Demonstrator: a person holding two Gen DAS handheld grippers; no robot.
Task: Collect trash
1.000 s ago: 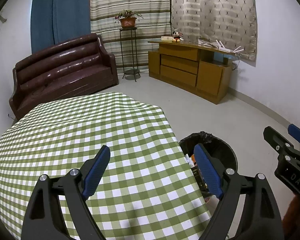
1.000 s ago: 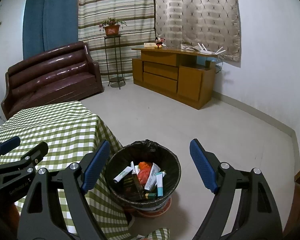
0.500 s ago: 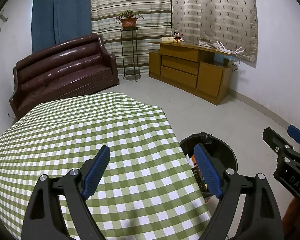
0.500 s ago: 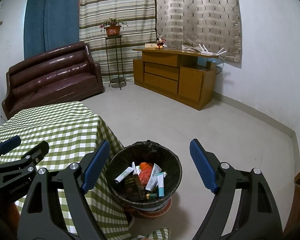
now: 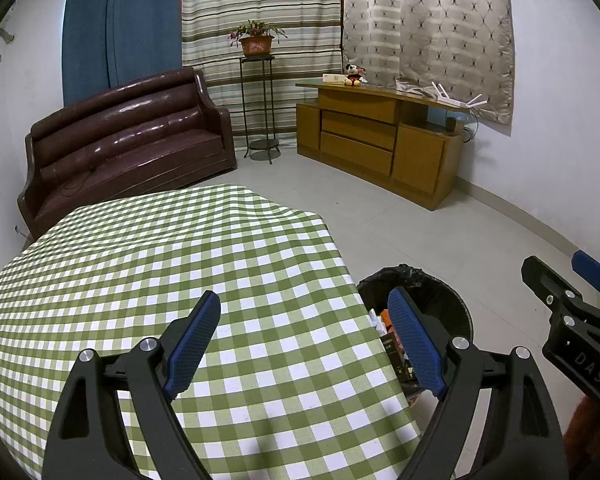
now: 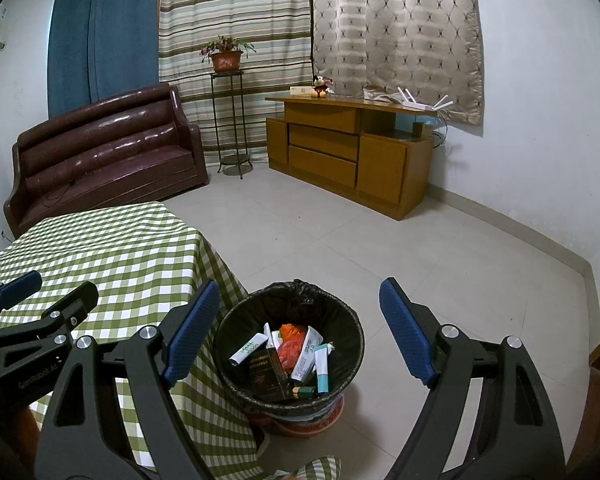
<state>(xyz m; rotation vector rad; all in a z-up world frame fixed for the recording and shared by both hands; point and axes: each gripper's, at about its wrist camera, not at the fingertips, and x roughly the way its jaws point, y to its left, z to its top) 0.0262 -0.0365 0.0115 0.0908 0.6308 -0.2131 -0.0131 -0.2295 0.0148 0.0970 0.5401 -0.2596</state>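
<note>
Right gripper [image 6: 298, 330] spread wide and empty, directly above the round black-lined trash bin [image 6: 342, 316] on the floor beside the green-checked tablecloth [image 5: 180, 264]. Left gripper [image 5: 304, 340] likewise spread, empty, over the cloth, farther off. Bin upright, holding tubes, cartons, orange wrapper.
</note>
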